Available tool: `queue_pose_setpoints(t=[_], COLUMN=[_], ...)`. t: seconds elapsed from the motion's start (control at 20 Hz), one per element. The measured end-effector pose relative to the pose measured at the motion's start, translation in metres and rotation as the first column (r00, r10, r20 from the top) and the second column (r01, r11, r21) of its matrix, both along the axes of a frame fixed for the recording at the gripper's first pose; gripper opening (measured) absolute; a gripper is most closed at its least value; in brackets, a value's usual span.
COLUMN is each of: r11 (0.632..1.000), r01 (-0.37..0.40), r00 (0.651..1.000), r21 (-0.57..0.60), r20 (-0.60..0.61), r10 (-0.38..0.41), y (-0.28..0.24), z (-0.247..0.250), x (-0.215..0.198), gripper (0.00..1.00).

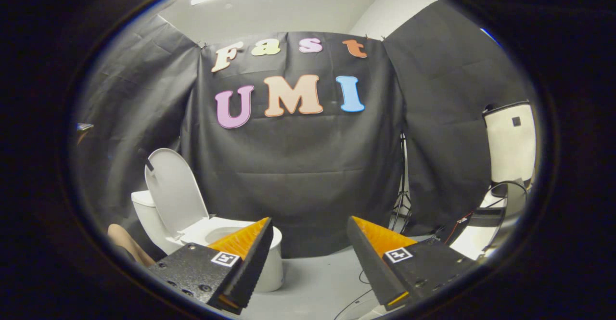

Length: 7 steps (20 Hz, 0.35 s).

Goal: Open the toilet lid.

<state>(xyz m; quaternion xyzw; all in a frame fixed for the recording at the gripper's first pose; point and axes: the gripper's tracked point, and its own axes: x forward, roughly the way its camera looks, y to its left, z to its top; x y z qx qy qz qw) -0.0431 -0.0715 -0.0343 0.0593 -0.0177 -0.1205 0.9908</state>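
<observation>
**A:** Now, nearest first. We record the gripper (309,243) with its two fingers spread wide, nothing between them, only bare floor (317,281) and the foot of the booth wall showing in the gap. The fingers look like ribbed wedges tapering to blunt tips, each on a dark grainy block with a small square marker.

**B:** And the toilet (211,236)?

**A:** We place it just beyond the left finger, which hides part of the bowl. The toilet lid (175,192) already stands raised, tilted back toward the tank (144,209), with the seat ring and bowl opening exposed below it. Smooth, glossy white throughout; the lid is a thin rounded oval shell, the bowl a curved pedestal.

**B:** So which step do we log?

**A:** We judge the lift itself done, the gripper clear of the lid. What remains, in our view, calls only for confirming that the lid rests stably, and keeping the fingers off it.

**B:** Farther back?

**A:** Loose cables (361,286) on the pale floor, a tripod stand (402,199) against the creased black cloth, and a white rounded unit (510,142) off beyond the right finger.
</observation>
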Motion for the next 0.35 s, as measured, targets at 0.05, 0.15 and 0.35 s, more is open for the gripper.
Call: queue_pose_setpoints(t=[0.05, 0.15, 0.35], r11=[1.0, 1.0, 1.0], r01=[0.001, 0.01, -0.001], r00=[1.0, 1.0, 1.0], r21=[0.005, -0.021, -0.029], r20=[-0.001, -0.004, -0.019], r10=[-0.001, -0.01, 0.0], y=[-0.0003, 0.0009, 0.0028], z=[-0.002, -0.0015, -0.0005], x=[0.0007, 0.0005, 0.0009], gripper=[0.94, 0.94, 0.94])
